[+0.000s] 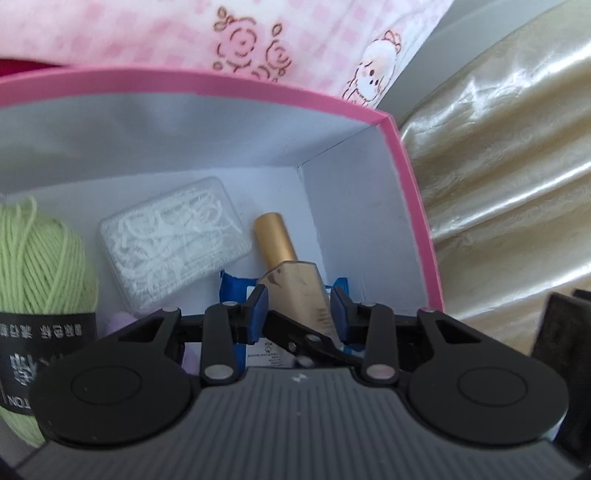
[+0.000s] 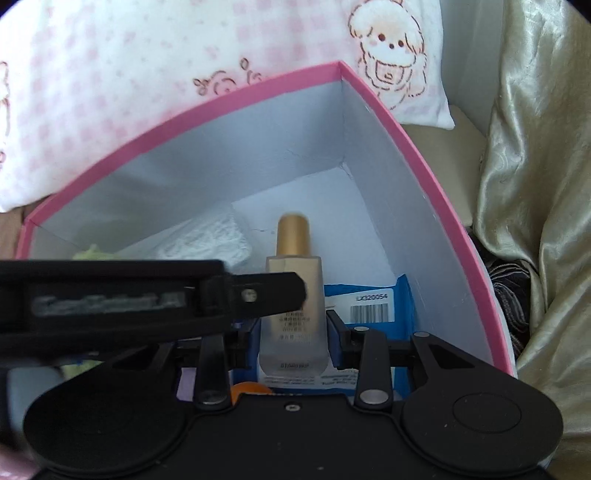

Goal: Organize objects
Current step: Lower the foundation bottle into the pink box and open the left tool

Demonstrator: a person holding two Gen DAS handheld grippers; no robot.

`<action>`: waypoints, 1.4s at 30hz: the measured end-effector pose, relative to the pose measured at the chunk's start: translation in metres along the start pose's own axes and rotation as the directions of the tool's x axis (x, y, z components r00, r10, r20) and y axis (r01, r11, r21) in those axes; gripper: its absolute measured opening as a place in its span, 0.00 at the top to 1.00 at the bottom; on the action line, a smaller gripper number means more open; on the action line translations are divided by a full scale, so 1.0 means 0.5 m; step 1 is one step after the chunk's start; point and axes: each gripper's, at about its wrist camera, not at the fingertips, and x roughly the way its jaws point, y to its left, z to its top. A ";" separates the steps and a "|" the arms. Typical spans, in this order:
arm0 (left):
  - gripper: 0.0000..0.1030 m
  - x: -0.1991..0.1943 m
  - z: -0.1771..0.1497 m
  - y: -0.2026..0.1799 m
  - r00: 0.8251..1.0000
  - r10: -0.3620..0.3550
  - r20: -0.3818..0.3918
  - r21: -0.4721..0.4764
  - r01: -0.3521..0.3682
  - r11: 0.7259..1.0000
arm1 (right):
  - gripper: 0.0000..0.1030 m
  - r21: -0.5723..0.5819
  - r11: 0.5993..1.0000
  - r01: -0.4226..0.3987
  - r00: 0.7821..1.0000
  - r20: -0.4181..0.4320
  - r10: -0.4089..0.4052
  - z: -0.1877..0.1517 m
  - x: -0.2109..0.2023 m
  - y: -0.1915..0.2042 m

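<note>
A frosted cosmetics bottle (image 1: 295, 288) with a gold cap points away from me inside the pink box (image 1: 258, 88), near its right corner. My left gripper (image 1: 299, 306) is shut on it, blue pads against both sides of its body. My right gripper (image 2: 293, 332) is shut on the same bottle (image 2: 291, 347), nearer its base. In the right wrist view the left gripper (image 2: 288, 291) reaches in from the left and crosses the bottle. A black link of the right gripper cuts across below the bottle in the left wrist view.
In the box lie a green yarn ball (image 1: 40, 266), a clear case of white picks (image 1: 173, 243) and a blue barcoded packet (image 2: 373, 306) under the bottle. A pink-and-white cartoon pillow (image 1: 258, 33) lies behind the box. Gold satin fabric (image 1: 498, 166) lies to the right.
</note>
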 end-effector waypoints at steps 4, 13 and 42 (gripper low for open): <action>0.66 -0.028 0.000 -0.001 0.998 0.048 0.040 0.042 -0.049 0.998 | 0.61 -0.035 0.999 0.022 0.999 0.025 -0.021 0.003 0.012 -0.001; 0.66 -0.100 -0.004 -0.003 0.993 0.089 0.080 0.079 -0.095 0.992 | 0.61 -0.150 0.987 0.057 0.996 0.070 -0.047 0.001 0.016 0.012; 0.37 -0.518 -0.183 -0.020 0.994 0.107 0.026 0.242 -0.110 0.964 | 0.48 -0.221 0.975 0.028 0.977 0.212 0.021 -0.192 -0.385 0.132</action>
